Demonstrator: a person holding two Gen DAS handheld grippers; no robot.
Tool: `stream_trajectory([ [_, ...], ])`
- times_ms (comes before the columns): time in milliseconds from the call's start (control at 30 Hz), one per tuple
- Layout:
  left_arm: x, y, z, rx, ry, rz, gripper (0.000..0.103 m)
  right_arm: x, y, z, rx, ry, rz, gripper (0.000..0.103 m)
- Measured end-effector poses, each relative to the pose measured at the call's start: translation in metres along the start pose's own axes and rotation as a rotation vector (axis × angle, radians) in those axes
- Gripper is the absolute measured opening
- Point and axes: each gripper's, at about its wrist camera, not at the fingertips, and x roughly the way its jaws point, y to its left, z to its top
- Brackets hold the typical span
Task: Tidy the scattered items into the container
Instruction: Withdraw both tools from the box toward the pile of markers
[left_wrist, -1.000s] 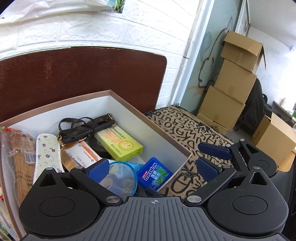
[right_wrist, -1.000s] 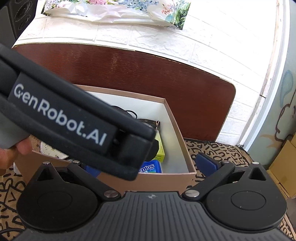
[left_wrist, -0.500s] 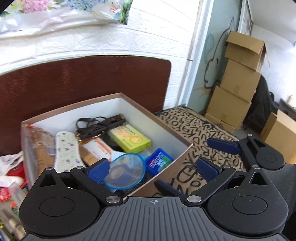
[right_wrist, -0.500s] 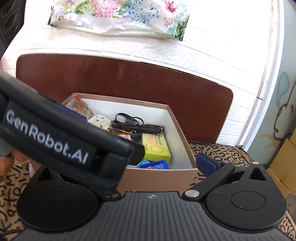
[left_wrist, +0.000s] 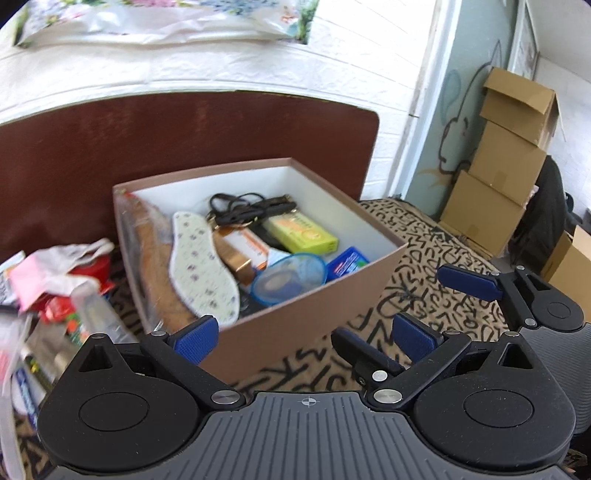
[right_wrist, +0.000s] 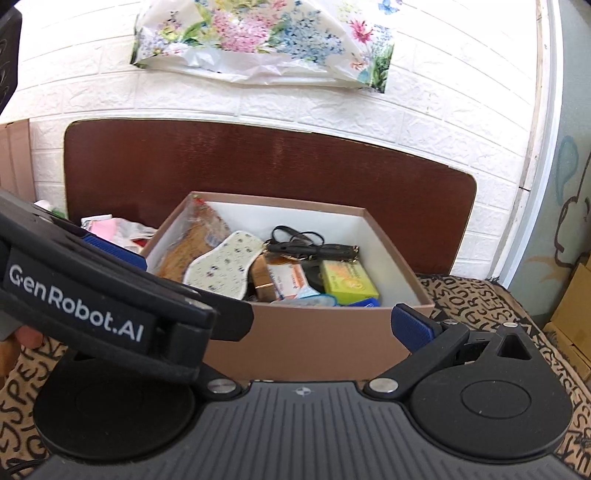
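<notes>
The brown cardboard box (left_wrist: 317, 314) stands on the patterned cloth and holds a floral insole (left_wrist: 203, 266), a green packet (left_wrist: 303, 232), a blue round lid (left_wrist: 288, 280), a blue mint tin (left_wrist: 347, 262) and a black strap. My left gripper (left_wrist: 303, 336) is open and empty, in front of the box's near wall. My right gripper (right_wrist: 280, 325) is open and empty, also before the box (right_wrist: 314, 343); the left gripper's body (right_wrist: 92, 306) hides its left finger. Loose items (left_wrist: 59, 295) lie left of the box.
A dark wooden headboard (left_wrist: 147, 147) stands behind the box against a white brick wall. Stacked cardboard boxes (left_wrist: 498, 177) stand at the far right. The right gripper's fingers (left_wrist: 469, 282) show at the right in the left wrist view.
Both grippers have drawn back from the box, which now sits farther away. The blue round lid lies in the box, away from the left gripper's fingers.
</notes>
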Motion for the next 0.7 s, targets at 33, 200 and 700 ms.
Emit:
stream_trajectory([
  [33, -0.003, 0.002, -0.002, -0.007, 0.002, 0.001, 0.103, -0.004, 0.004, -0.002, -0.001, 0.001, 0.002, 0.103],
  [200, -0.023, 0.008, -0.018, -0.028, -0.004, 0.032, 0.103, -0.014, 0.018, -0.004, 0.002, 0.007, 0.024, 0.103],
  [700, -0.067, 0.035, -0.057, -0.091, 0.009, 0.142, 0.103, -0.033, 0.074, -0.014, -0.064, 0.034, 0.116, 0.103],
])
